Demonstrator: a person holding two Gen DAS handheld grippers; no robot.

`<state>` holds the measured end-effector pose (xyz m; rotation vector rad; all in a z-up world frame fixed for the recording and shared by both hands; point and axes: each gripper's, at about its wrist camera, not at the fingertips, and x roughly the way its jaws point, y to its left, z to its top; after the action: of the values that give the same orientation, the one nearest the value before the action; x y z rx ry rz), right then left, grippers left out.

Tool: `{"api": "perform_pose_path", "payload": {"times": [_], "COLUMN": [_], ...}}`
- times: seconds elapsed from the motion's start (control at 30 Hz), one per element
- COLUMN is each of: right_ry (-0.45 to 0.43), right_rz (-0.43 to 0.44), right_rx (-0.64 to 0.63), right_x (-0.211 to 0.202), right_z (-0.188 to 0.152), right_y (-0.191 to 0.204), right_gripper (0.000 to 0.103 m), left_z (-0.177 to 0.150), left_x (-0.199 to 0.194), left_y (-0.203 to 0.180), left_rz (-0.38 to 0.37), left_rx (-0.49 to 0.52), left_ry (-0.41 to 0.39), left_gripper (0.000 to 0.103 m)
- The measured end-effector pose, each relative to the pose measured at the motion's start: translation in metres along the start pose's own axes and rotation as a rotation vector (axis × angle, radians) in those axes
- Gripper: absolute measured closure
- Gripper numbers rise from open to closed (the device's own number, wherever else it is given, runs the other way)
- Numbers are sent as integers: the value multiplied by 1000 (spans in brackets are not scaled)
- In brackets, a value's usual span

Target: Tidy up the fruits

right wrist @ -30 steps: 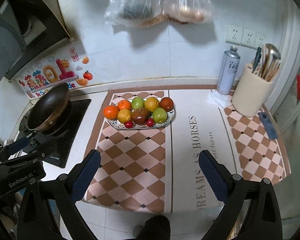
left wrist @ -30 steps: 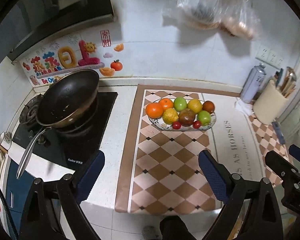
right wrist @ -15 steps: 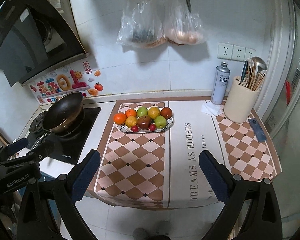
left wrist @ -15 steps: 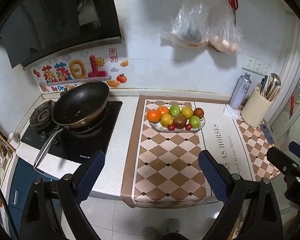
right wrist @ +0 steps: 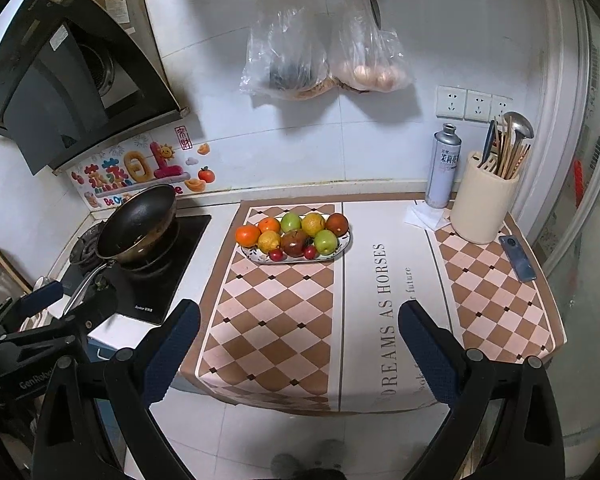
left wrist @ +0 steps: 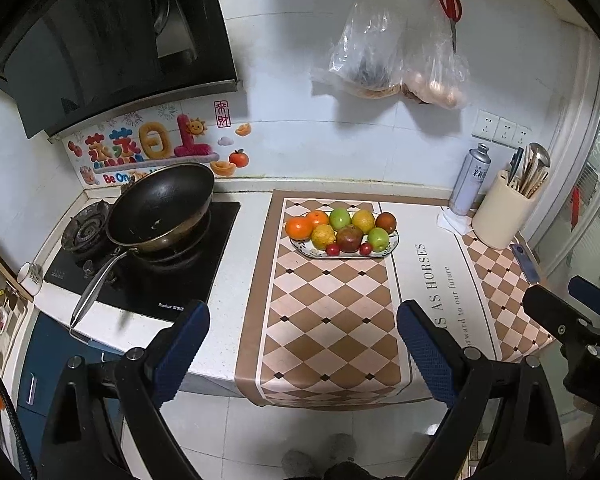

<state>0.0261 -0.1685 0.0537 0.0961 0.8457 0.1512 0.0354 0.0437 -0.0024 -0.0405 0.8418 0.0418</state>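
Note:
An oval patterned plate [left wrist: 394,242] [right wrist: 342,247] sits on the checkered mat at the back of the counter, holding several fruits: oranges [left wrist: 299,227], yellow and green fruits [left wrist: 339,218], a dark red fruit [left wrist: 349,238] and small red cherries [left wrist: 332,249]. My left gripper [left wrist: 302,344] is open and empty, held back off the counter's front edge. My right gripper [right wrist: 298,340] is also open and empty, well short of the plate. Each gripper shows at the edge of the other's view.
A black pan [left wrist: 162,208] rests on the stove [left wrist: 148,276] at left. A spray can [right wrist: 443,166], a cream utensil holder [right wrist: 482,208] and a blue tool [right wrist: 518,258] stand at right. Two plastic bags [right wrist: 320,60] and red scissors hang on the wall.
Both grippers have pulled back and up from the counter, so the plate looks smaller and the counter's front edge and floor now show. Both stayed open.

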Motion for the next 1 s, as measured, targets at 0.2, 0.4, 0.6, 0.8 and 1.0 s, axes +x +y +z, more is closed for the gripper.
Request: {"api": "perform_pose_path", "payload": {"times": [0.2, 0.4, 0.6, 0.8, 1.0], "right_ry": [-4, 24, 70, 113, 140], "right_rz": [1, 8, -11, -26, -32], "right_rx": [-12, -9, -11, -4, 10], "right_x": [26, 68, 114, 150, 166], "right_z": [20, 41, 58, 68, 67], "right_y": [1, -5, -12, -17, -22], "right_gripper": [2, 2, 2, 2, 2], "left_z": [15, 35, 50, 61, 65], "left_x": [19, 55, 95, 124, 137], "left_y": [-6, -9, -8, -9, -11], "left_rz": [1, 22, 34, 49, 46], "left_rx": [-6, 1, -8, 4, 15], "left_ry": [-3, 24, 72, 100, 119], "left_gripper": [7, 7, 7, 7, 7]}}
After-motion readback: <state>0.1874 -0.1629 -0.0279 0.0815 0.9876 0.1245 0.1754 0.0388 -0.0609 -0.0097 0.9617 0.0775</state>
